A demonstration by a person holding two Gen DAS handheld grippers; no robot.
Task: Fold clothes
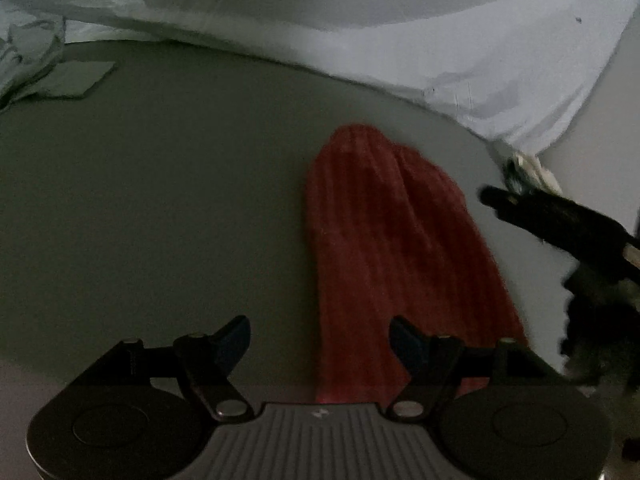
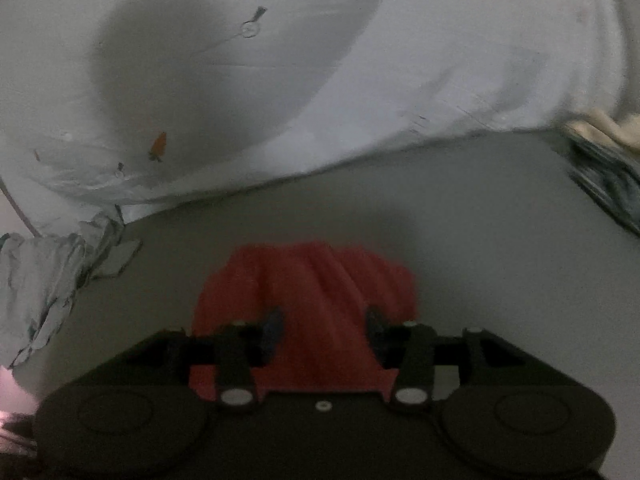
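Observation:
A red ribbed garment (image 1: 392, 248) lies as a long narrow strip on the grey surface (image 1: 160, 200). My left gripper (image 1: 320, 344) is open and empty just above the surface, with its right finger over the garment's near end. My right gripper shows as a dark shape at the right edge of the left wrist view (image 1: 560, 224), beside the garment. In the right wrist view the right gripper (image 2: 322, 328) has its jaws apart with the red garment (image 2: 312, 288) bunched between and under the fingers; the frame is blurred.
A white sheet with small carrot prints (image 1: 360, 20) (image 2: 320, 60) is heaped along the far side. A crumpled pale cloth (image 1: 32, 56) (image 2: 48, 280) lies at the left. A striped and cream cloth pile (image 2: 608, 160) sits at the right.

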